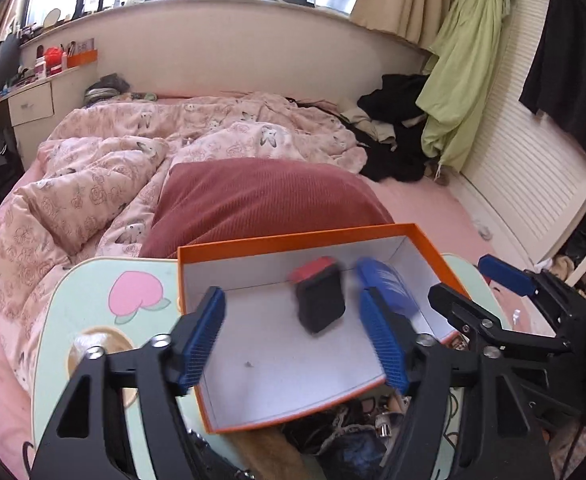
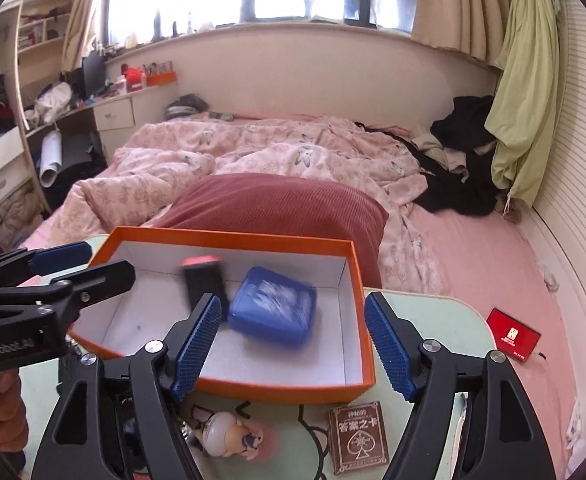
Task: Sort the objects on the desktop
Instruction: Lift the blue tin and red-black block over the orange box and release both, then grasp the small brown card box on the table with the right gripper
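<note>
An orange box (image 1: 293, 239) with a white inside stands on a small pale-green table (image 1: 93, 304). Inside it lie a black and red object (image 1: 321, 302) and a blue packet (image 1: 389, 280), both motion-blurred. My left gripper (image 1: 291, 300) hangs open over the box with nothing between its pads. My right gripper (image 2: 293, 304) is open above the same box (image 2: 233, 236), over the blue packet (image 2: 273, 306) and beside the black and red object (image 2: 205, 280), gripping neither. Each gripper shows in the other's view: the right one (image 1: 473, 282), the left one (image 2: 89, 264).
A brown card box (image 2: 359, 436) and a small figurine (image 2: 233, 432) lie on the table in front of the orange box. Tangled clutter (image 1: 345, 436) sits at its near edge. A red pillow (image 1: 265, 196) presses behind it. A red card (image 2: 513, 334) lies on the pink bed.
</note>
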Available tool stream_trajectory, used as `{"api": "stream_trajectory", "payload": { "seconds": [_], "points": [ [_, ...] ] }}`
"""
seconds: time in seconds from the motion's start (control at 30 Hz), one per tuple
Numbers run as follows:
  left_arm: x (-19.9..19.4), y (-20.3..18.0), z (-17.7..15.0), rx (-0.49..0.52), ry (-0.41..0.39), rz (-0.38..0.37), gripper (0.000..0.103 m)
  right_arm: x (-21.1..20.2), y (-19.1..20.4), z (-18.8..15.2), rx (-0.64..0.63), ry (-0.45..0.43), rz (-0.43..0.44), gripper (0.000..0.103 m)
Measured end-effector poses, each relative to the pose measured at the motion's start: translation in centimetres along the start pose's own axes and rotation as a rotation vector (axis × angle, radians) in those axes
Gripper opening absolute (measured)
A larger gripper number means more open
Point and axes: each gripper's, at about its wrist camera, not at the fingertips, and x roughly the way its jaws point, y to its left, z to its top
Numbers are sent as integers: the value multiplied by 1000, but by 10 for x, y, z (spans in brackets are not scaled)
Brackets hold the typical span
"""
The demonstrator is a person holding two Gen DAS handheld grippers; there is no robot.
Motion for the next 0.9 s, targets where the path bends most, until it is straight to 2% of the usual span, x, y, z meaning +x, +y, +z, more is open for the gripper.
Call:
{"api": "stream_trajectory", "payload": {
  "seconds": [0.13, 0.3, 0.5, 0.6, 0.63, 0.67, 0.7, 0.9],
  "points": [
    [-22, -7, -9, 36, -24, 25, 80, -23, -1, -11, 7, -16, 19, 83],
    [-45, -14, -48, 32, 19, 13, 80, -57, -2, -39, 34, -29, 26, 96],
    [-42, -23, -116, 44, 148, 33, 80, -61, 0, -99, 66, 83, 3, 97],
    [-31, -21, -134, 64, 212, 68, 80, -53, 0, -121, 86, 140, -5, 97],
    [-28, -21, -138, 80, 209, 102, 87, -45, -1, -128, 95, 183, 6, 98],
    [-24, -22, -142, 111, 214, 158, 103, -34, -1, -133, 102, 239, 20, 98],
    [-21, -21, -145, 127, 201, 180, 103, -28, 1, -135, 74, 261, -19, 103],
    [-14, -15, -152, 123, 173, 165, 103, -25, 2, -135, 63, 256, -12, 103]
  ]
}}
